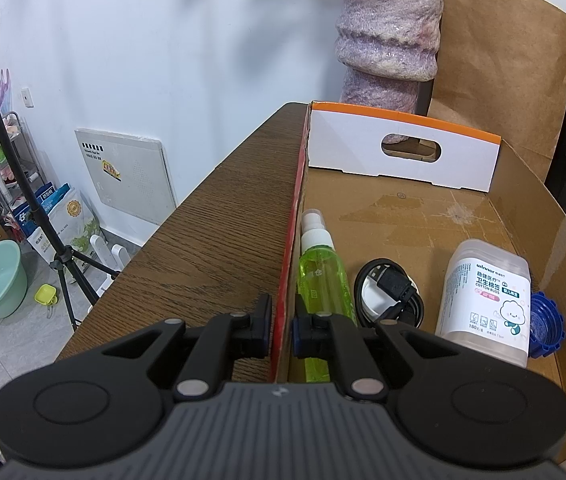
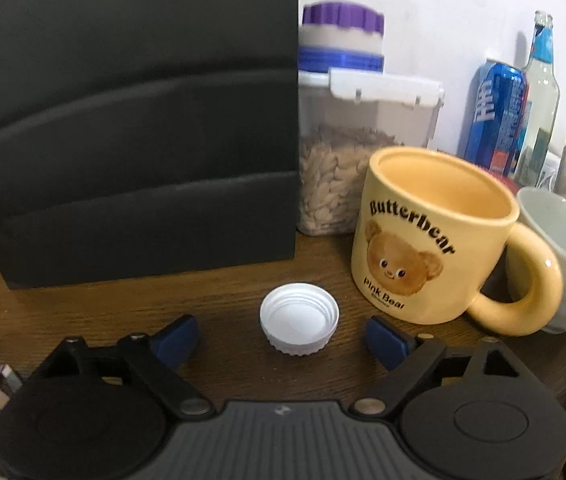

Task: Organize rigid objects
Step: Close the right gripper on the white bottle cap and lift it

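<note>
Left gripper: black plastic linkage arms on silver round pivot pins, 2 large black discs at the rear, a grey ribbed housing between them bearing a small pale logo. Its fingers are black with dark blue pads. Right gripper: the same black arms, silver pins, discs and grey ribbed housing; its fingertips are blue.

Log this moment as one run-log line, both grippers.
left gripper: shut on cardboard box wall | right gripper: open, straddling white cap on table
</note>
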`<state>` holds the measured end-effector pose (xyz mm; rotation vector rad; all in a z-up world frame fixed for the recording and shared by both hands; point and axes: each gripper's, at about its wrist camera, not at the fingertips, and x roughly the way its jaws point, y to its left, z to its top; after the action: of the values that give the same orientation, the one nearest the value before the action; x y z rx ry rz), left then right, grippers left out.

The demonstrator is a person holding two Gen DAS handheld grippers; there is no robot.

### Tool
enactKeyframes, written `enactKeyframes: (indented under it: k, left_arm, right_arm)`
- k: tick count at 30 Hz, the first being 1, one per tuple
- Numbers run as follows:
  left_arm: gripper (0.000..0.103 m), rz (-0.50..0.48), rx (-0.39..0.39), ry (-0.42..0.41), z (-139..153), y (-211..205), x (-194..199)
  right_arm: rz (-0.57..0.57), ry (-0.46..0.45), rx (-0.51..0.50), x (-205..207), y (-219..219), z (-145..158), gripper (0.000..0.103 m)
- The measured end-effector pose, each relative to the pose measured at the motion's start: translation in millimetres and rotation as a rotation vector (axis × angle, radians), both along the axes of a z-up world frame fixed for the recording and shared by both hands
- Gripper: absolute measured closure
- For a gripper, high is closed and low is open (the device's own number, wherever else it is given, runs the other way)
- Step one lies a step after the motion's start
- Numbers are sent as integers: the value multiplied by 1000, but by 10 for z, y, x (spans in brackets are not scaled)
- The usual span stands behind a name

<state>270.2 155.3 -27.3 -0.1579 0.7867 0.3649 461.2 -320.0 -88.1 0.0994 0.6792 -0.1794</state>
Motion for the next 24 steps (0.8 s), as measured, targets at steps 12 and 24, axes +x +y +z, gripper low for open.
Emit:
enactKeyframes:
  k: [12, 24]
  left_arm:
    - [93, 0, 0, 0, -1, -1, 0]
    - [93, 0, 0, -1, -2, -1, -2]
  right_arm:
    - [-21, -41, 11, 23, -19, 30, 63]
    - [-35, -68, 16, -102, -23, 59, 64]
